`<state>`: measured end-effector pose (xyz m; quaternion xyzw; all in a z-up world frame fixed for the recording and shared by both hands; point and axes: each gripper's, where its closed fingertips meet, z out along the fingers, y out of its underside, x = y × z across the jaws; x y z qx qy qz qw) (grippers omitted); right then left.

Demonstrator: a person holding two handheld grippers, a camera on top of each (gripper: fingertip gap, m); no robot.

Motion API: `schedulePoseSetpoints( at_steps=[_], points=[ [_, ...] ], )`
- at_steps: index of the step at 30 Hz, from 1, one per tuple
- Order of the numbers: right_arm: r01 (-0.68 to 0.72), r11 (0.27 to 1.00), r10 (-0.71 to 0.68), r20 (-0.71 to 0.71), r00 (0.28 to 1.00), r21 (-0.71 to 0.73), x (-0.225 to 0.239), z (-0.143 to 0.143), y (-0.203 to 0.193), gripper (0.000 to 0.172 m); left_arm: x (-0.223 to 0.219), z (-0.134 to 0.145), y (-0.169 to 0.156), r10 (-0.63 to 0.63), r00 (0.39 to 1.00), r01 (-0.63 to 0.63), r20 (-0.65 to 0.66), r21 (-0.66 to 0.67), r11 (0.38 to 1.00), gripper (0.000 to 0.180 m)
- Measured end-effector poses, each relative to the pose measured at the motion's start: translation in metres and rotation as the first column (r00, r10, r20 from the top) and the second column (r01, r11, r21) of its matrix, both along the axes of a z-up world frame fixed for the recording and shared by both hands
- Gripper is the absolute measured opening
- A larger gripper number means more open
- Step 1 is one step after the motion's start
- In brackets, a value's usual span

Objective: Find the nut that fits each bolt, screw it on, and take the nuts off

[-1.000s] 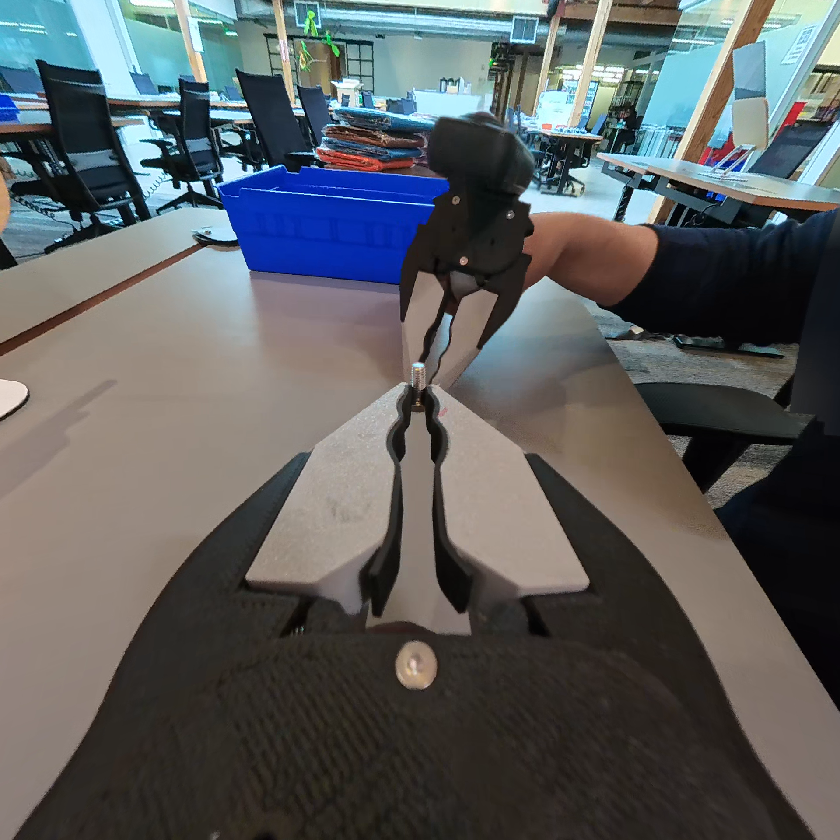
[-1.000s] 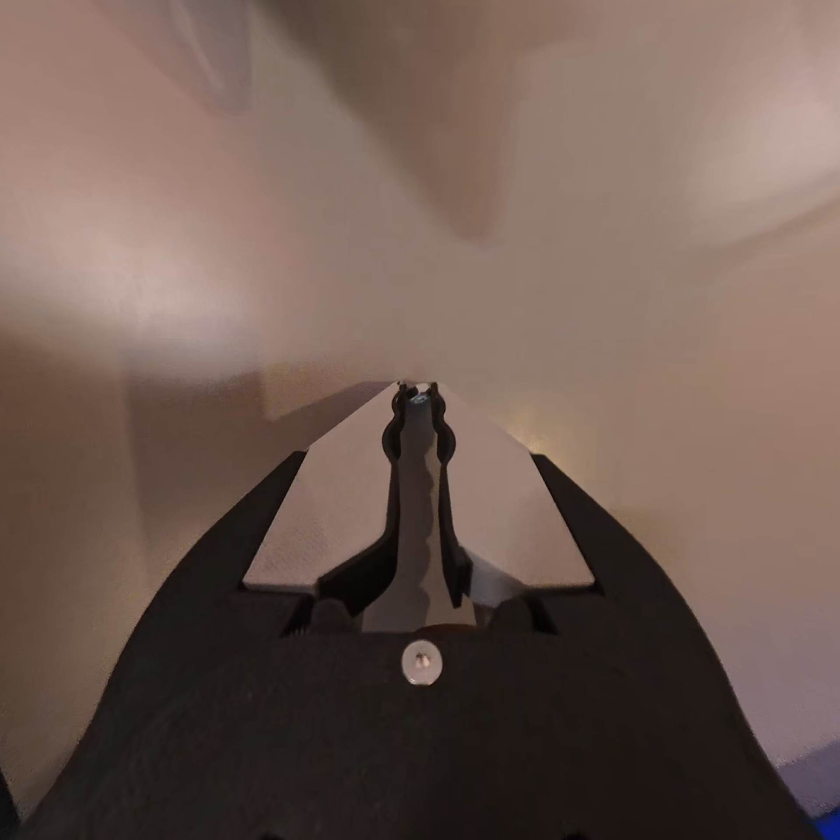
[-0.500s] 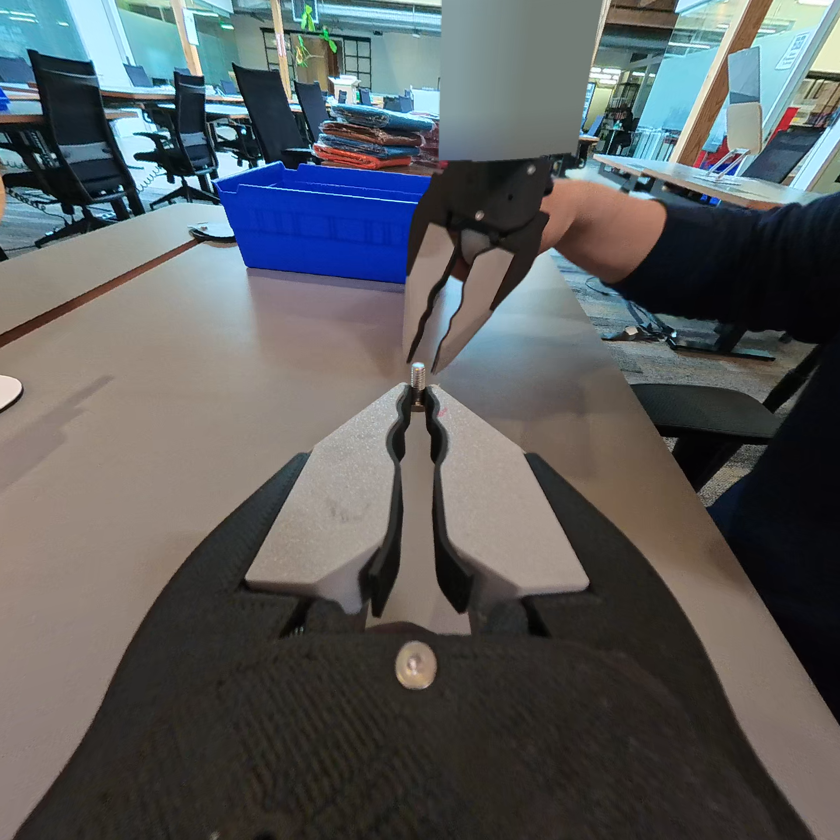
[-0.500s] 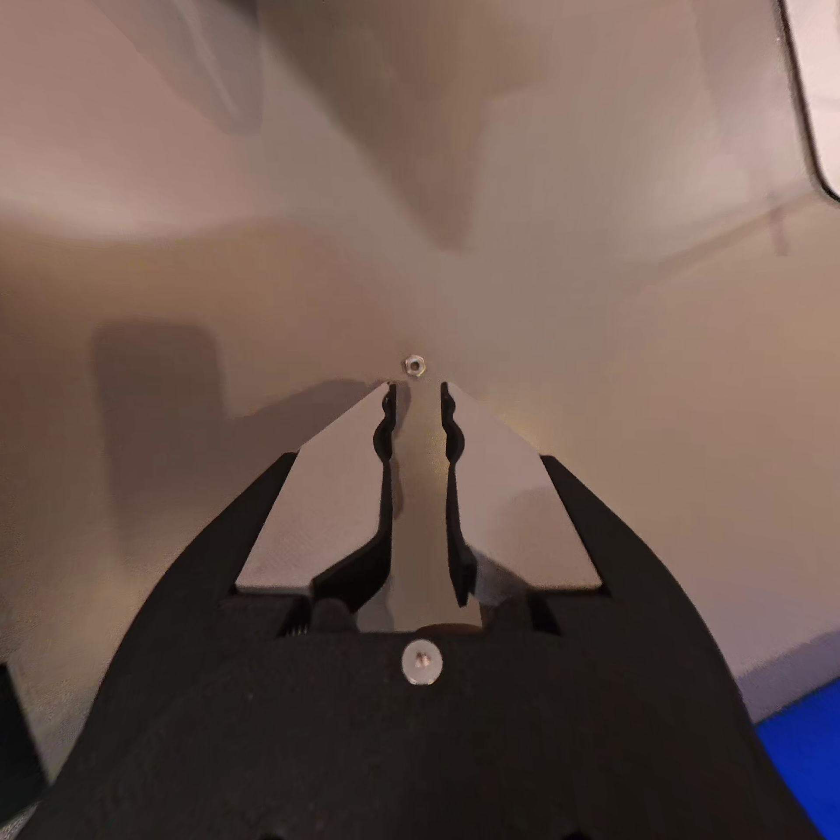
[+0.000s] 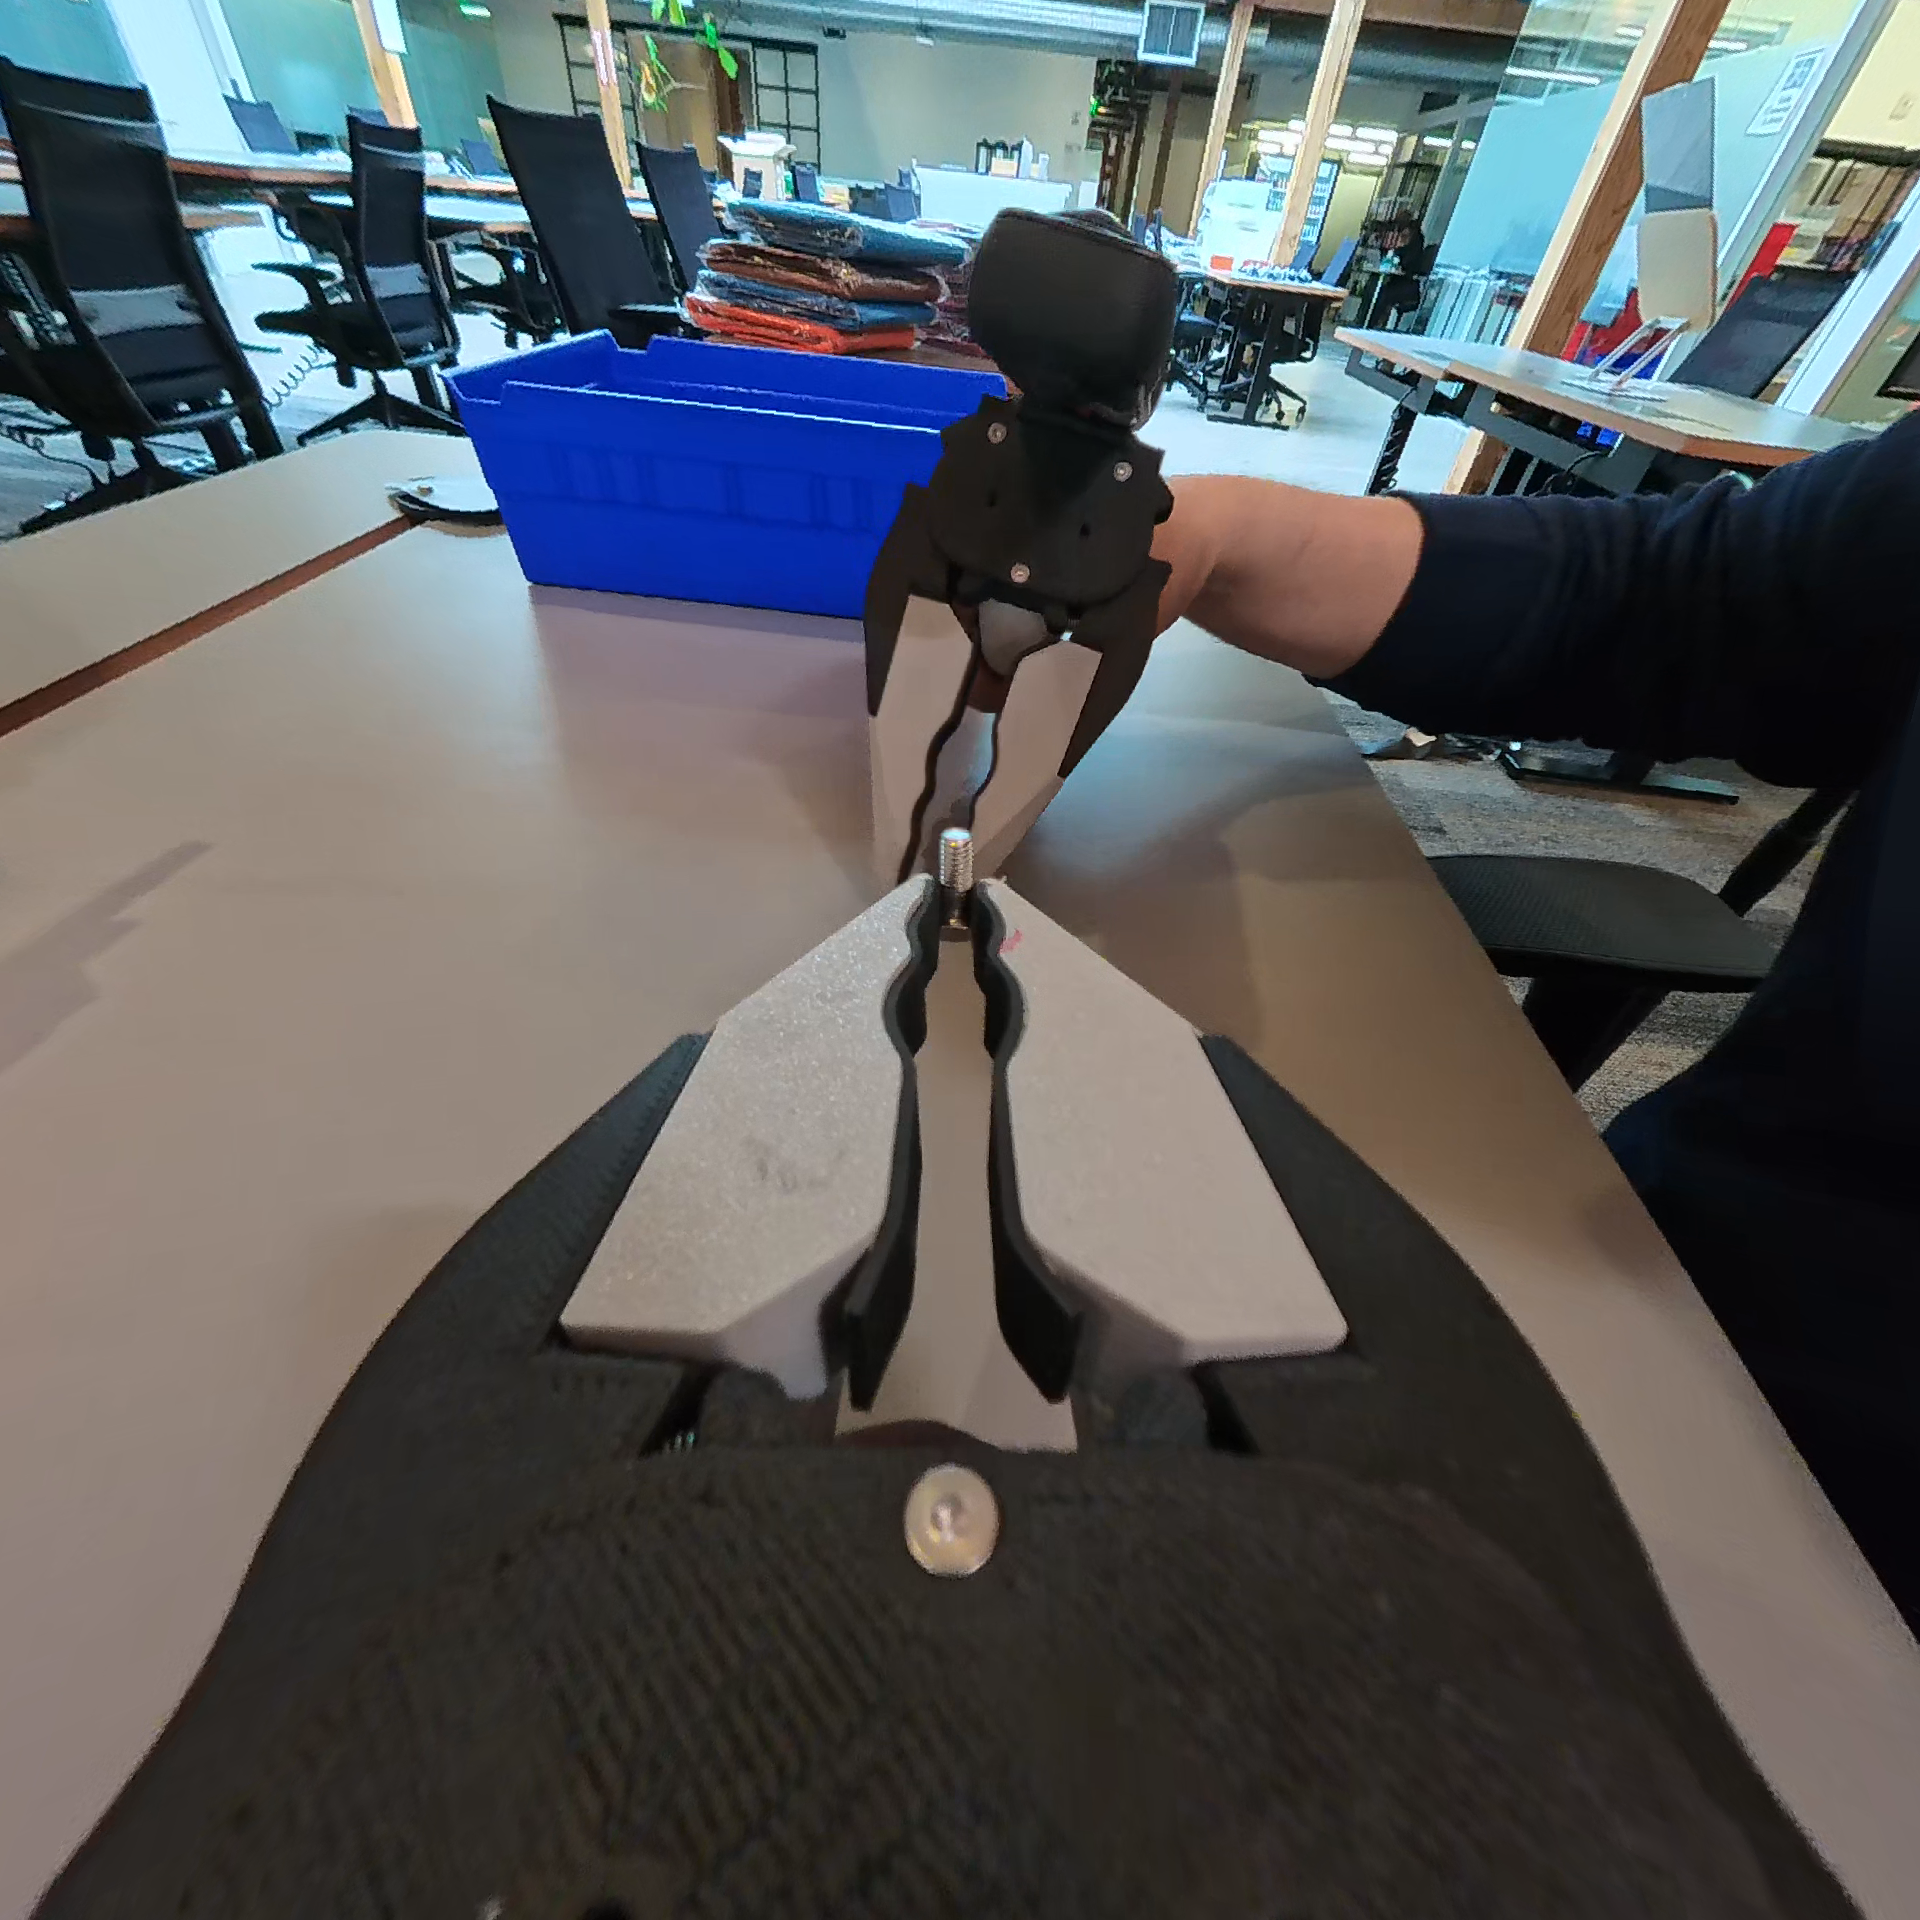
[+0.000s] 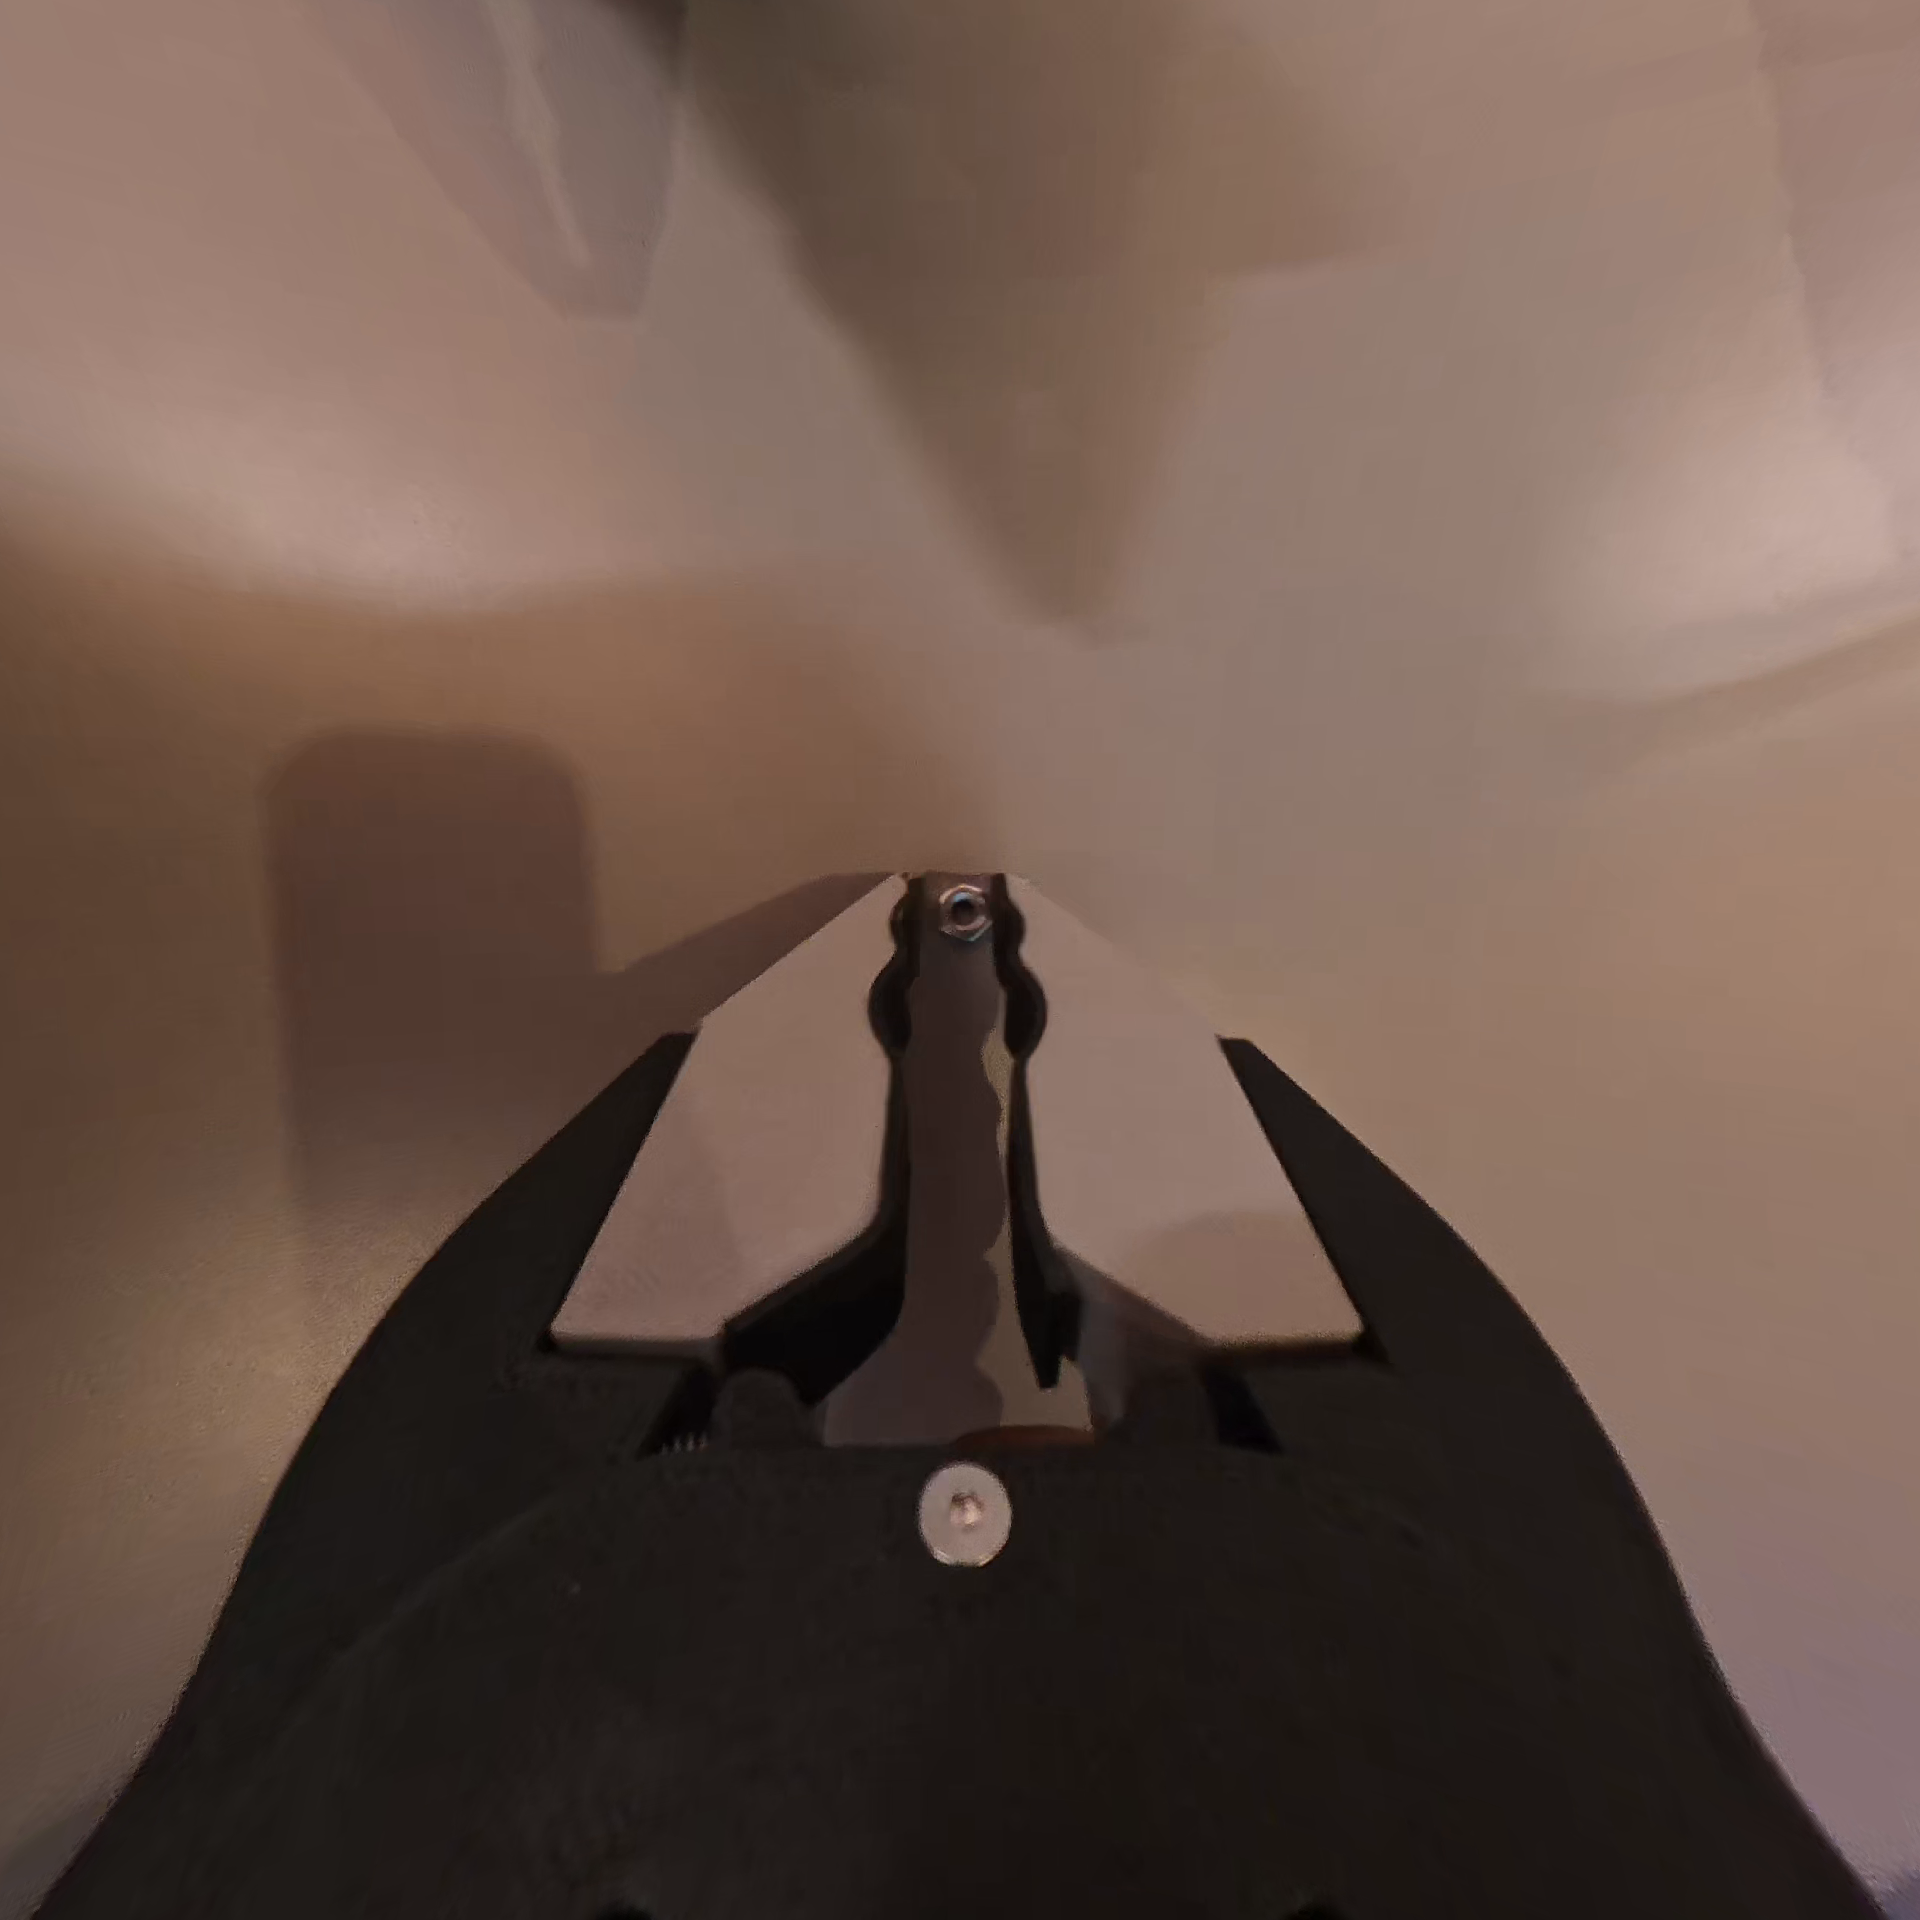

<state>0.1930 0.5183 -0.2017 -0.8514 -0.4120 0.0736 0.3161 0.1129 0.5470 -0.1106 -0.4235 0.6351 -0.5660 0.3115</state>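
Behind the grey table [image 5: 436, 883] stretches an open office: black chairs [image 5: 125, 281] at 10 o'clock, a blue bin [image 5: 707, 468] at 11 with folded cloth [image 5: 821, 281] stacked beyond it. At the middle of the left wrist view, the left gripper [image 5: 954, 914] is clamped narrow on a small silver bolt [image 5: 954, 862], pads [image 5: 914, 935] tight on its lower part so the threaded end stands upright and bare above the tips. That pose looks chosen to offer the thread from above and keep the bolt from turning. Just past it, toward 12 o'clock, the right gripper [image 5: 951, 831] points steeply down at the table, held by a hand [image 5: 1278, 571] in a dark sleeve [image 5: 1662, 603] reaching in from 3 o'clock. In the right wrist view its tips [image 6: 958, 914] sit close to the table, jaws narrow around a small hex nut [image 6: 961, 916] lying flat with its hole facing the camera. The nut fills the gap between the pads [image 6: 909, 925], which appear to press its sides, so I judge it gripped, though blur leaves some doubt. Taking it by the flats would keep the hole free to meet the bolt. The nut is not yet on the thread; lifting it and lining up hole and bolt end seems the next need, and so small a part could easily tilt or slip.
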Motion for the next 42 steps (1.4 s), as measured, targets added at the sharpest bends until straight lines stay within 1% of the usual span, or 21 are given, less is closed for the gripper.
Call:
schedulePoseSetpoints(
  at_steps=[1, 4, 5, 6, 8, 10, 12, 14, 15, 18, 23, 31, 36, 39, 42],
  points=[
    [-0.017, 1.0, 0.017, 0.003, 1.0, 0.011, -0.001, 0.0, 0.0, 0.006, 0.0, 0.0, 0.0, -0.001, 1.0, 0.001, 0.001, -0.001, 1.0, 0.003],
    [-0.03, 0.999, 0.03, -0.006, 1.0, 0.015, 0.0, 0.0, 0.0, 0.006, 0.0, 0.002, 0.001, -0.001, 1.0, 0.001, 0.005, -0.007, 1.0, 0.003],
    [-0.014, 1.0, 0.015, -0.013, 1.0, 0.025, 0.0, 0.003, 0.002, 0.003, -0.001, 0.001, 0.0, -0.003, 1.0, 0.003, 0.004, -0.009, 1.0, 0.003],
    [-0.013, 0.999, 0.016, -0.045, 0.999, 0.048, -0.004, 0.012, 0.004, 0.003, -0.001, 0.001, 0.0, -0.003, 1.0, 0.003, 0.003, -0.008, 1.0, 0.003],
    [-0.043, 0.993, 0.058, -0.148, 0.987, 0.106, -0.025, 0.045, 0.006, 0.003, 0.0, 0.0, -0.001, -0.004, 1.0, 0.004, 0.001, 0.001, 1.0, 0.003],
    [-0.085, 0.982, 0.12, -0.209, 0.97, 0.168, -0.047, 0.083, 0.006, 0.003, 0.0, 0.0, -0.003, -0.007, 1.0, 0.007, 0.006, 0.006, 1.0, 0.003],
    [-0.138, 0.968, 0.184, -0.217, 0.959, 0.21, -0.065, 0.113, 0.007, 0.003, -0.001, 0.003, -0.006, -0.016, 1.0, 0.016, 0.023, 0.008, 1.0, 0.003],
    [-0.177, 0.96, 0.221, -0.195, 0.956, 0.218, -0.078, 0.129, 0.01, 0.003, -0.001, 0.005, -0.008, -0.019, 0.999, 0.018, 0.036, 0.013, 1.0, 0.003],
    [-0.199, 0.956, 0.239, -0.179, 0.954, 0.213, -0.084, 0.132, 0.012, 0.003, -0.001, 0.006, -0.009, -0.018, 0.999, 0.017, 0.038, 0.018, 1.0, 0.003],
    [-0.245, 0.954, 0.266, -0.108, 0.958, 0.174, -0.093, 0.127, 0.018, 0.003, -0.002, 0.009, -0.01, -0.017, 0.998, 0.015, 0.056, 0.025, 1.0, 0.003],
    [-0.273, 0.954, 0.281, -0.049, 0.959, 0.128, -0.097, 0.117, 0.025, 0.003, -0.003, 0.012, -0.011, -0.017, 0.998, 0.015, 0.066, 0.029, 0.999, 0.003],
    [-0.282, 0.952, 0.292, -0.076, 0.953, 0.115, -0.099, 0.117, 0.026, 0.003, -0.003, 0.012, -0.012, -0.015, 0.997, 0.012, 0.07, 0.043, 0.999, 0.003],
    [-0.276, 0.954, 0.287, -0.093, 0.954, 0.115, -0.1, 0.116, 0.03, 0.0, -0.004, 0.018, -0.013, -0.018, 0.996, 0.018, 0.085, 0.005, 1.0, 0.003],
    [-0.253, 0.957, 0.269, -0.118, 0.956, 0.139, -0.099, 0.114, 0.037, 0.0, 0.0, 0.01, -0.003, 0.026, 0.999, -0.025, 0.035, -0.01, 1.0, 0.003],
    [-0.13, 0.975, 0.169, -0.221, 0.961, 0.18, -0.084, 0.108, 0.051, 0.0, 0.006, -0.012, 0.014, 0.101, 0.992, -0.102, -0.082, -0.014, 0.995, 0.003]
  ],
)
